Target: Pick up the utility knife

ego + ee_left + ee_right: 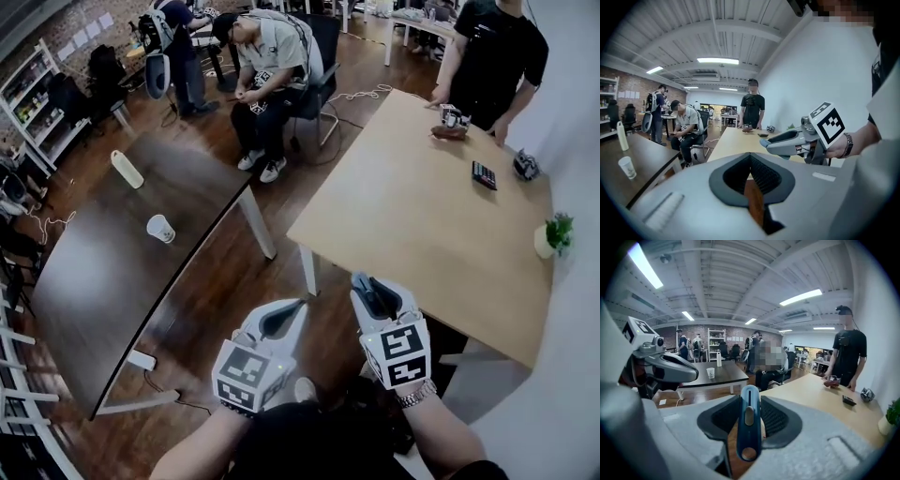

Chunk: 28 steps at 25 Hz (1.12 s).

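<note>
One utility knife, blue, with a slider button and a hole at its near end, clamped between the pads of the right gripper. It stands upright in the right gripper view. In the head view the right gripper is off the surface, close to the person's body, by the near edge of the light wooden table.

Left gripper is just beside it, also in the air over the wood floor. Its jaw tips are together with nothing between them in the left gripper view.

On the light table, at the far end: a dark calculator-like item, a small potted plant at the wall edge, and small objects too small to tell. A standing person in black is at that far end.

The dark table to the left has a paper cup and a white bottle lying on it. A seated person is on a chair beyond it, and a shelf is at far left.
</note>
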### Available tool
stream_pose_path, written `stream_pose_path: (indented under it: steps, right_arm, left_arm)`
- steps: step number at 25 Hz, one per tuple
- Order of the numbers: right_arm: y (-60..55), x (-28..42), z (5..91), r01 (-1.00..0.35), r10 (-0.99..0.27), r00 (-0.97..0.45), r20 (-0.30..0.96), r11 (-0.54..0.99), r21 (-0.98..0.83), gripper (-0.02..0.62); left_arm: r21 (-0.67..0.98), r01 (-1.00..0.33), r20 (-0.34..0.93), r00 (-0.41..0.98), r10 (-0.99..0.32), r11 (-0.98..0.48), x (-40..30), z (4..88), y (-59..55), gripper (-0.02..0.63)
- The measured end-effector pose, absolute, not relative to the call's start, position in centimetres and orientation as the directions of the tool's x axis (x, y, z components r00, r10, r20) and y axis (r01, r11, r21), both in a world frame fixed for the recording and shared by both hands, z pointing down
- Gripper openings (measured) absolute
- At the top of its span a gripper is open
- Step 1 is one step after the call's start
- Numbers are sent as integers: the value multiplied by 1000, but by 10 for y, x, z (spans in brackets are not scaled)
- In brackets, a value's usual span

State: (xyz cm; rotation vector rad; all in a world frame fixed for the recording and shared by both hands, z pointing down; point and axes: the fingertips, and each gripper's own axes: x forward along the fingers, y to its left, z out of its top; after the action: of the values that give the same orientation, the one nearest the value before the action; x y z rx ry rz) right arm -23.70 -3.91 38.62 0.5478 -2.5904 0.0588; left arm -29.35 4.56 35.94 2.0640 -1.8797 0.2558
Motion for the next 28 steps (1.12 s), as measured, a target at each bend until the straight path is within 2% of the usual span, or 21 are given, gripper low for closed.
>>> stream_pose_path:
  steps: [7, 14, 28]
  right_arm:
    - [24, -303, 363, -259, -255, -863, 435, 964, 53, 130]
    - [61, -330, 347, -175, -181, -893, 412, 983, 52, 130]
    - [90, -332, 324, -141, -160, -911, 381, 987, 77, 129]
  left_arm:
    - [121, -990, 318, -27, -948, 69, -351, 348, 109, 17]
    - [145, -979, 275, -98, -957, 142, -371, 336, 136, 17]
    - [141, -983, 238, -80, -968, 116, -369, 324, 138, 17]
